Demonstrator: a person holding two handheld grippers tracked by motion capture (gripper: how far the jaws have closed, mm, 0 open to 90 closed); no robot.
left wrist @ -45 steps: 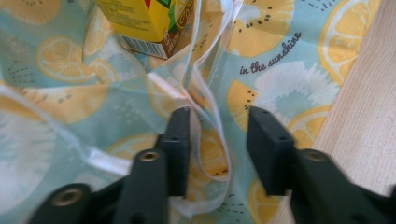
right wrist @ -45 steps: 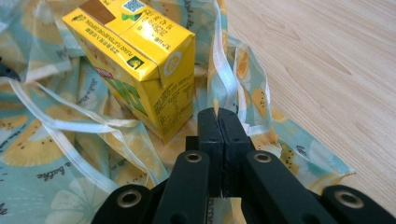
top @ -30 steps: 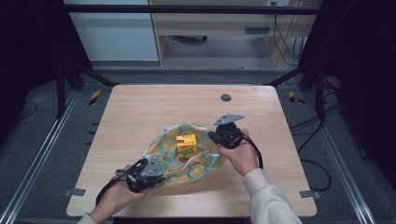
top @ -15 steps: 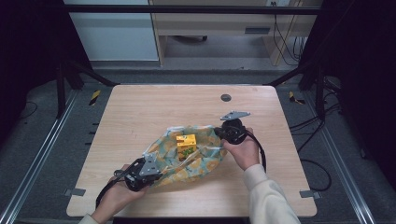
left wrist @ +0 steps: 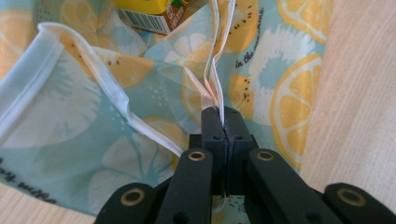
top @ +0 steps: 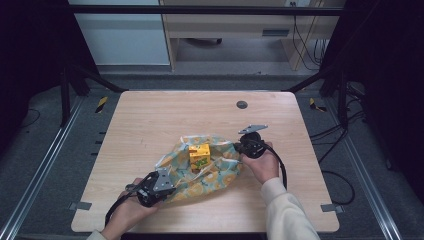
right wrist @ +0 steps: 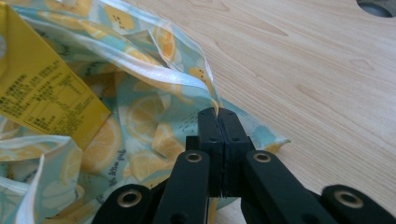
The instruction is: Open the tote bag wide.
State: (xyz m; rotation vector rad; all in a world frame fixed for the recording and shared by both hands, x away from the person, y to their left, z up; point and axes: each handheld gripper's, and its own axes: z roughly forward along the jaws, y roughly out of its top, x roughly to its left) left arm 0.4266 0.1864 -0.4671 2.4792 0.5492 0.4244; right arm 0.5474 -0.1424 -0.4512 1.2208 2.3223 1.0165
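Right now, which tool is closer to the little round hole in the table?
The right tool, pinching the lemon-print bag's far edge; the left tool is nearer the person.

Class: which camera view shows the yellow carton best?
The high view: the yellow carton stands whole on the lemon-print bag. The right gripper view shows one printed side; the left gripper view, a barcoded corner.

Table evenly lit; surroundings dark; high view perhaps soft.
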